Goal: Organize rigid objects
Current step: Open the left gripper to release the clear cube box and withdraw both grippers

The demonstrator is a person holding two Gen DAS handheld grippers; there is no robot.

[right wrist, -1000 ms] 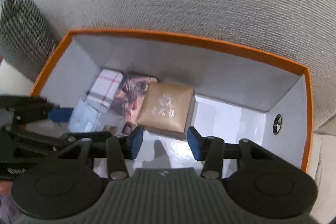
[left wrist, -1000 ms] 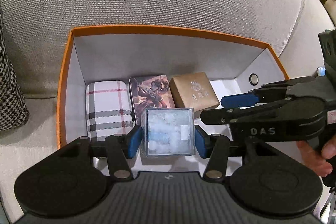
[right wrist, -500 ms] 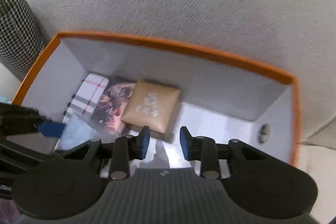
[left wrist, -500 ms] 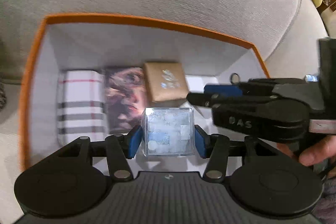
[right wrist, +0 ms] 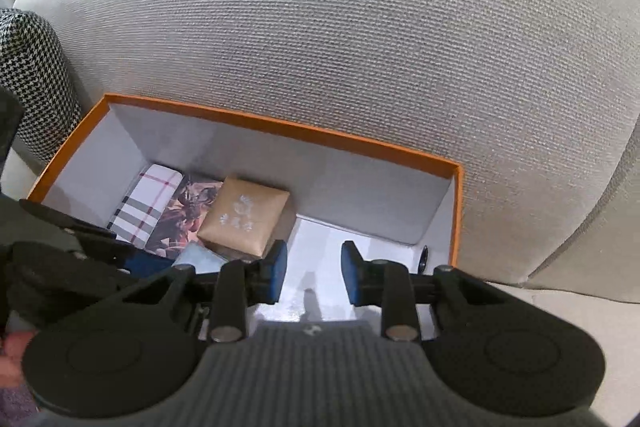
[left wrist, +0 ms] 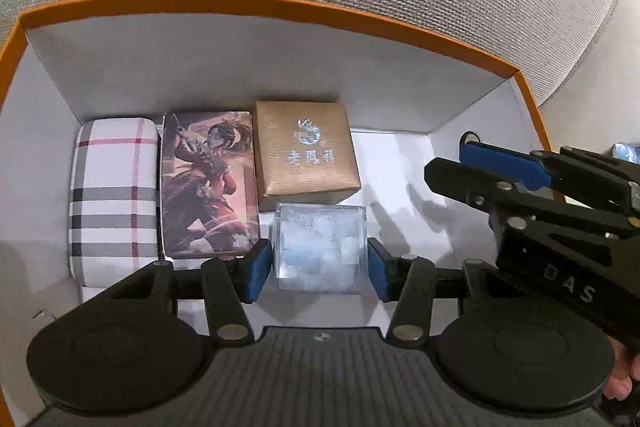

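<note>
An orange box (left wrist: 248, 7) with a white inside sits on a grey sofa. In it lie a plaid case (left wrist: 112, 195), a picture card box (left wrist: 208, 183) and a tan gift box (left wrist: 306, 151) side by side. My left gripper (left wrist: 319, 267) is shut on a clear cube (left wrist: 320, 247) and holds it low inside the orange box, just in front of the tan gift box. My right gripper (right wrist: 312, 273) is open and empty, above the box's bare right part. It also shows in the left wrist view (left wrist: 492, 167). The cube shows partly in the right wrist view (right wrist: 200, 259).
The sofa backrest (right wrist: 360, 47) rises right behind the box (right wrist: 280, 125). A houndstooth cushion (right wrist: 28, 79) lies to the left. A round metal fitting (left wrist: 470, 138) is on the box's right wall. The box floor (left wrist: 400, 163) at right is bare.
My left gripper has carried the clear cube forward and down into the box, close to the tan gift box. My right gripper has drawn back and up, and its fingers narrowed, then spread slightly.
</note>
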